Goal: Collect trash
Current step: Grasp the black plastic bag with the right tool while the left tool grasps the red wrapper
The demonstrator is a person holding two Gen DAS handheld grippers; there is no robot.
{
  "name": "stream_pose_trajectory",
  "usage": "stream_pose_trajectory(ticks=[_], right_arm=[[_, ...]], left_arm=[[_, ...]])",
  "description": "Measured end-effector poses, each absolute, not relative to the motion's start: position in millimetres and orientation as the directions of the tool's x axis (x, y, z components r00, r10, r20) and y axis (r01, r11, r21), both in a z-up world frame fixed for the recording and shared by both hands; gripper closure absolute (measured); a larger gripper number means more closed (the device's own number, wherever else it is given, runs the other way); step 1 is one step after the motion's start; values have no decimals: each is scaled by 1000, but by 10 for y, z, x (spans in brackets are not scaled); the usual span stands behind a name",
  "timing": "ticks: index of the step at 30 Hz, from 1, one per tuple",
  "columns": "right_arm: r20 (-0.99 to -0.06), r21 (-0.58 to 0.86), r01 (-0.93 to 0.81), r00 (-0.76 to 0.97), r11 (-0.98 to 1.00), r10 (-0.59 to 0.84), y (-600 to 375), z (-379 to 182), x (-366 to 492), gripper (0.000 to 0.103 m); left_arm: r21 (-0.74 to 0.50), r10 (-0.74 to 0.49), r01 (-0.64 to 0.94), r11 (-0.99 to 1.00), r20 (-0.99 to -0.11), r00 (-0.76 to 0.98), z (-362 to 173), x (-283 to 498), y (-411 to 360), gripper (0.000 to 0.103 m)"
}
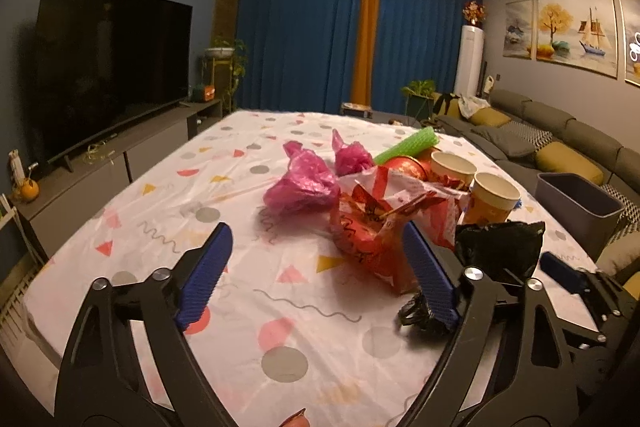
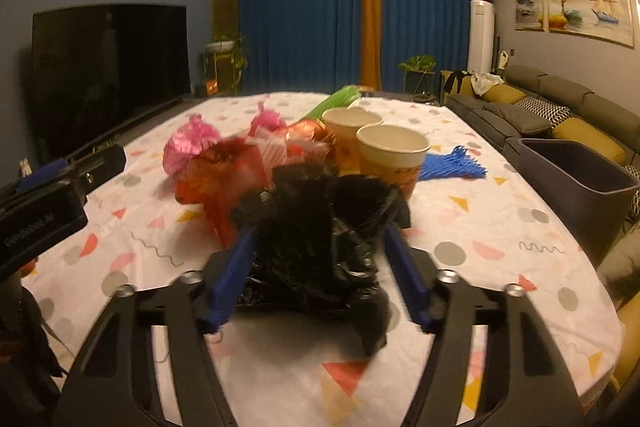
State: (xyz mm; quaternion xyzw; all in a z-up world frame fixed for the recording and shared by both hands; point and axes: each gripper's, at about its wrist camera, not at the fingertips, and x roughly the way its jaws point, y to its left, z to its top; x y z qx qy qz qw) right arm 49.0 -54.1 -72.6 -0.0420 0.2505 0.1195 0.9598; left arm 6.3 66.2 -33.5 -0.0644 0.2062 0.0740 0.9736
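Observation:
Trash lies in a heap on the patterned tablecloth (image 1: 280,307): a pink plastic bag (image 1: 302,183), a red-and-white wrapper (image 1: 384,223), a green mesh tube (image 1: 408,145), two paper cups (image 1: 494,199) and a black plastic bag (image 1: 500,251). My left gripper (image 1: 316,267) is open and empty just before the red wrapper. My right gripper (image 2: 320,255) holds the black plastic bag (image 2: 320,227) between its fingers above the table. The paper cups (image 2: 390,157) and red wrapper (image 2: 224,175) sit just beyond it.
A dark grey bin (image 2: 576,171) stands off the table's right edge, beside a grey sofa (image 2: 560,107). A blue tassel-like item (image 2: 456,167) lies right of the cups. A TV on a low cabinet (image 1: 112,67) is at the left. The left gripper's body (image 2: 52,203) shows at the left.

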Motion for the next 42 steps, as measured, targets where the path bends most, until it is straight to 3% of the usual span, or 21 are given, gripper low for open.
stream_pose_trajectory(ticks=[3, 5, 8, 23, 27, 32, 34, 37, 42], right_arm=[[-518, -23, -255, 830, 967, 207, -547, -784, 549, 68], [-527, -19, -261, 823, 965, 212, -574, -812, 566, 88], [-521, -26, -269, 826, 963, 217, -641, -820, 526, 95], [-444, -7, -201, 878, 979, 177, -1181, -592, 224, 97], [-439, 6, -179, 884, 984, 164, -1317, -572, 198, 97], [-436, 28, -153, 887, 988, 150, -1451, -559, 203, 97], [-435, 32, -147, 889, 989, 146, -1472, -557, 198, 97], [-433, 41, -139, 890, 990, 142, -1513, -549, 194, 97], [-422, 48, -119, 897, 992, 128, -1604, -528, 181, 97]], left_arm=[[-99, 98, -154, 983, -423, 901, -372, 111, 645, 25], [-98, 86, -141, 985, -432, 898, -402, 152, 622, 29], [-103, 62, -120, 987, -446, 893, -439, 211, 583, 36], [-107, -31, -28, 994, -511, 859, -571, 601, 389, 39], [-129, -63, -11, 992, -554, 830, -632, 759, 384, 55], [-126, -94, 22, 992, -607, 789, -708, 883, 339, 89], [-133, -103, 26, 991, -614, 782, -726, 899, 346, 96], [-141, -107, 26, 990, -607, 787, -716, 893, 360, 102], [-157, -114, 28, 987, -575, 810, -626, 786, 370, 103]])
